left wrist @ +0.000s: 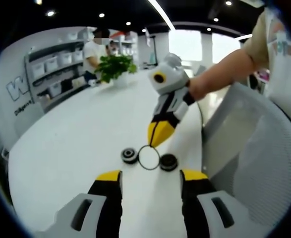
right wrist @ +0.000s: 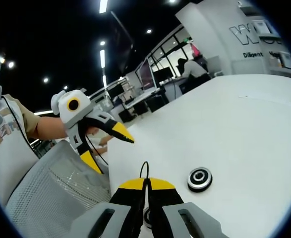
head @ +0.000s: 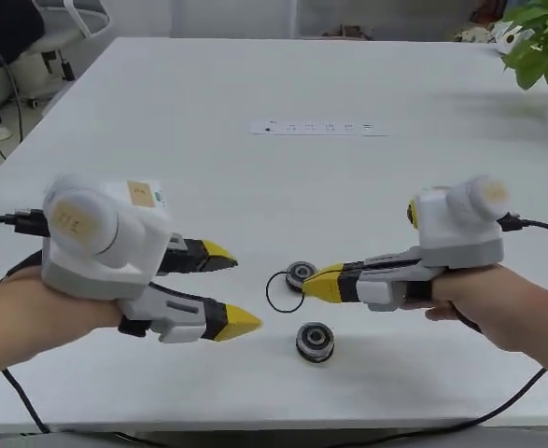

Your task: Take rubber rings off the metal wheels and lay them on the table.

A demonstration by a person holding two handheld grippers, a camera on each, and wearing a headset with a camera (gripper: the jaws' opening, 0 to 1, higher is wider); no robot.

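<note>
White table (head: 348,187) ahead. Mid-frame, your right gripper (head: 325,283) is clamped on the thin black rubber ring (head: 268,293), which sits between the upper small metal wheel (head: 301,273) and the lower small metal wheel (head: 316,341). At lower left, your left gripper (head: 232,287) is spread wide and holds nothing. Carry the ring clear of both wheels, lower it flat, then let go.

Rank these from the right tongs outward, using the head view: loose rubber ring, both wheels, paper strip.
1. rubber ring, pinched in the right tongs
2. farther wheel, beside the tips
3. nearer wheel, toward the person
4. paper strip, mid-table
</note>
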